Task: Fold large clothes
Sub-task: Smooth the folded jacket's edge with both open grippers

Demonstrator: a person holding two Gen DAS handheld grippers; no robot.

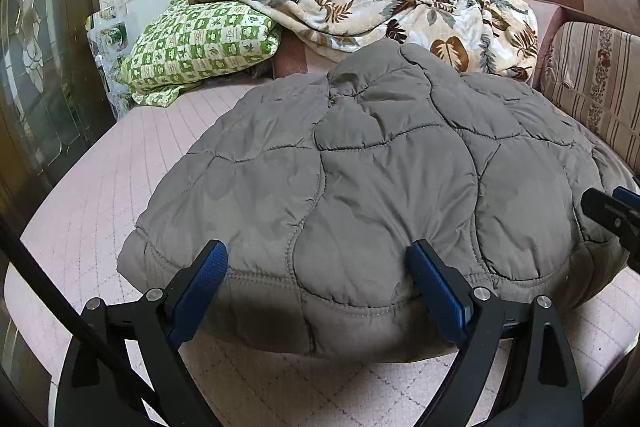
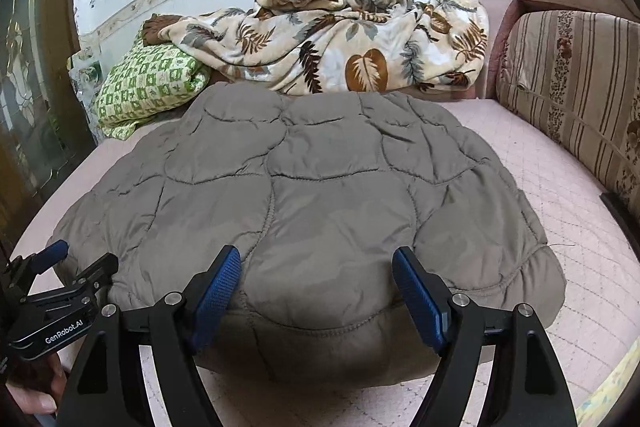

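A grey quilted jacket [image 1: 360,167] [image 2: 320,179] lies folded into a puffy pad on the pink mattress [image 1: 100,187] [image 2: 560,167]. My left gripper [image 1: 318,263] is open wide at the jacket's near hem, left of the middle, its blue pads standing either side of a bulge of fabric. My right gripper [image 2: 316,267] is open the same way at the hem further right, with padded cloth between its fingers. Each gripper shows at the edge of the other's view: the right gripper [image 1: 612,201] at far right, the left gripper [image 2: 80,259] at far left.
A leaf-print blanket [image 1: 400,11] [image 2: 340,43] and a green checked pillow [image 1: 200,43] [image 2: 148,87] are heaped against the far wall. A striped cushion [image 1: 592,79] [image 2: 572,79] borders the right side. A dark glazed door [image 1: 32,67] stands at left. A person's hand [image 2: 32,399] holds the left gripper.
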